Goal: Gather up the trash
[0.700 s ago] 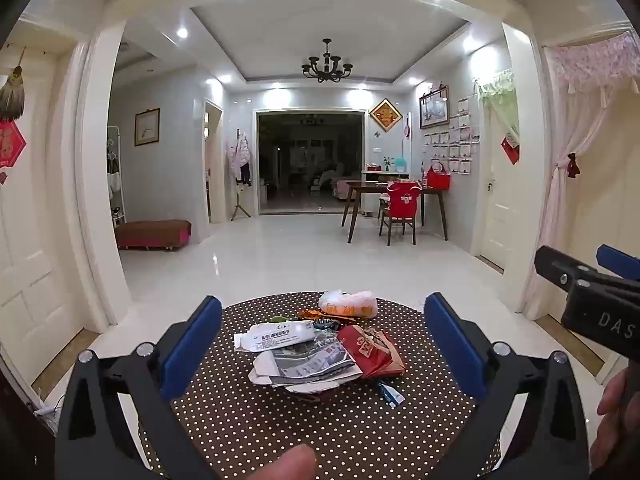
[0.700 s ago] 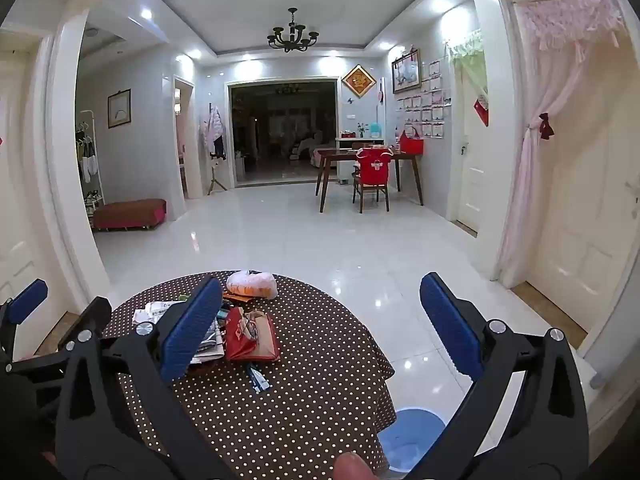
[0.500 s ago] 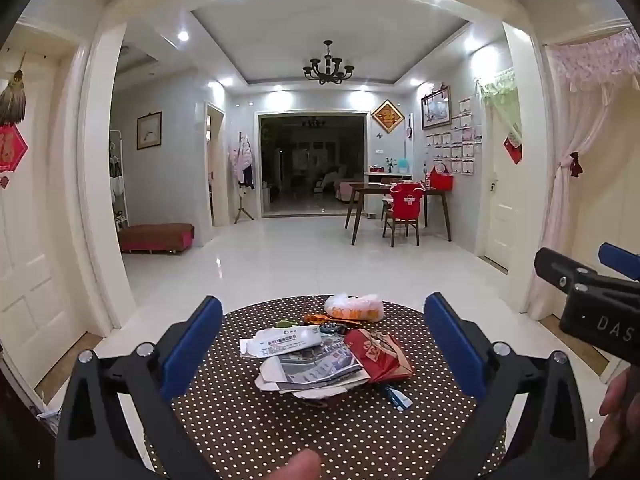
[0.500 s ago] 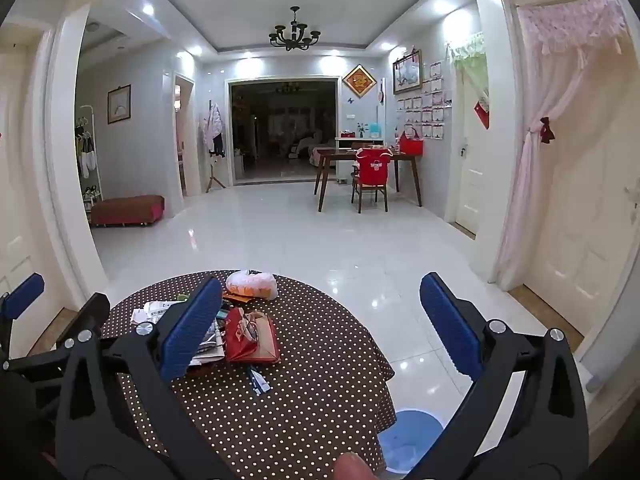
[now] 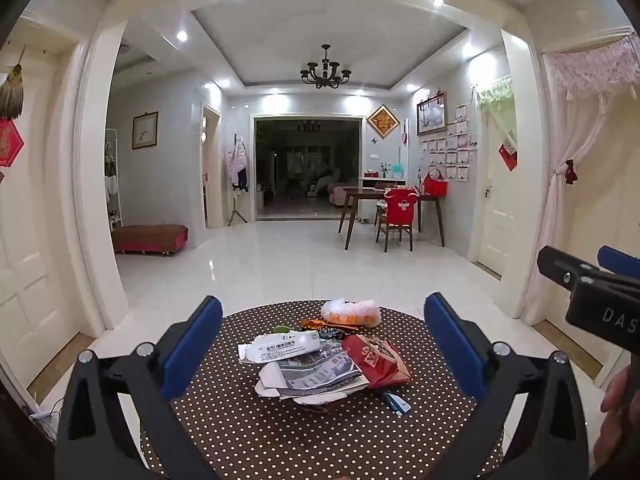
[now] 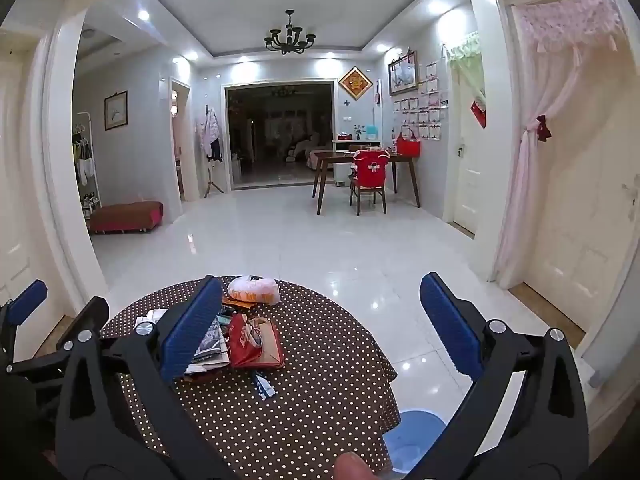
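Both grippers, left gripper (image 5: 322, 344) and right gripper (image 6: 320, 320), hover wide and empty: next, reach for the red packet (image 5: 376, 362), I judge.

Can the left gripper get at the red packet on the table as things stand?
Probably yes: the left gripper is open and aimed over the table, and nothing stands before the red packet, which lies atop the paper pile.

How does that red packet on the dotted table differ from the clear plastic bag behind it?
The red packet is opaque, flat and creased, while the plastic bag is see-through and puffed up, with something orange inside. The red packet lies against the newspaper pile near the middle; the plastic bag sits farther off, near the far edge of the table. Both are crumpled litter, untouched by either gripper.
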{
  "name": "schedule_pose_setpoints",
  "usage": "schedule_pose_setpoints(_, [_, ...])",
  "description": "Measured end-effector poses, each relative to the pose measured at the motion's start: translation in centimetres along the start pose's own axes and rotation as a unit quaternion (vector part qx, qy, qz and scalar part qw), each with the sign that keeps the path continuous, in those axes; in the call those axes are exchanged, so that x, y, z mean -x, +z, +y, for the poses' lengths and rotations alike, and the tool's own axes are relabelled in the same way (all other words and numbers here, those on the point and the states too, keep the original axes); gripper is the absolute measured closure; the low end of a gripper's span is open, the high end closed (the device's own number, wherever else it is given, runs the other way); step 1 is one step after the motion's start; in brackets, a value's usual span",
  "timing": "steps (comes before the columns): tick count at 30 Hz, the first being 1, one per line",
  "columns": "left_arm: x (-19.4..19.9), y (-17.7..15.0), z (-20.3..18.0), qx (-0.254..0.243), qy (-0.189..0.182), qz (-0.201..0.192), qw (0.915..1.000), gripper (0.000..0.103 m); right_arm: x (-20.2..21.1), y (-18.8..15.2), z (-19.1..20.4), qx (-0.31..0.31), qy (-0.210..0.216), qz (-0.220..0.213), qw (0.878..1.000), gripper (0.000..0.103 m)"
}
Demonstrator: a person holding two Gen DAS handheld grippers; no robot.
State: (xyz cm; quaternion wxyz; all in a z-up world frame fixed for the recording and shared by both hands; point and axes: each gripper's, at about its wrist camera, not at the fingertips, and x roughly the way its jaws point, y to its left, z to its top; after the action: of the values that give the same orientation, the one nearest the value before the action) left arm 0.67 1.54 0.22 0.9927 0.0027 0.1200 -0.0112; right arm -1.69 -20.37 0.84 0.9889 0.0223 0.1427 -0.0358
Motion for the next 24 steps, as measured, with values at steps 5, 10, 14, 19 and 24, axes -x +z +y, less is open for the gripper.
schedule_pose_setpoints(5, [-0.06, 0.16, -0.13, 0.0, -0.006, -0.001, 1.0, 0.004, 0.0, 0.25, -0.21, -0.003, 0.0, -0.001, 1.0, 0.006])
schedule_pose_setpoints(10, [-0.03, -0.01, -0.31, -0.003, -0.008, -0.003, 1.0, 0.004, -0.11, 0.19, -0.33, -0.004, 0.001, -0.001, 1.0, 0.006])
schedule_pose_setpoints(14, [-0.11, 0.01, -0.36, 0.001, -0.012, -0.002, 0.9999, 0.004, -0.25, 0.3, -0.5, -0.004, 0.002, 0.001, 1.0, 0.006])
schedule_pose_setpoints(19, [-0.2, -0.05, -0.74, -0.005, -0.014, 0.0, 0.9999, 0.004, -0.45, 0.16, -0.78, -0.007, 0.002, 0.001, 1.0, 0.006])
schedule_pose_setpoints(24, [-0.72, -0.26, -0.31, -0.002, -0.012, 0.006, 0.9999, 0.004, -0.66, 0.11, -0.64, -0.005, 0.006, 0.004, 1.0, 0.006])
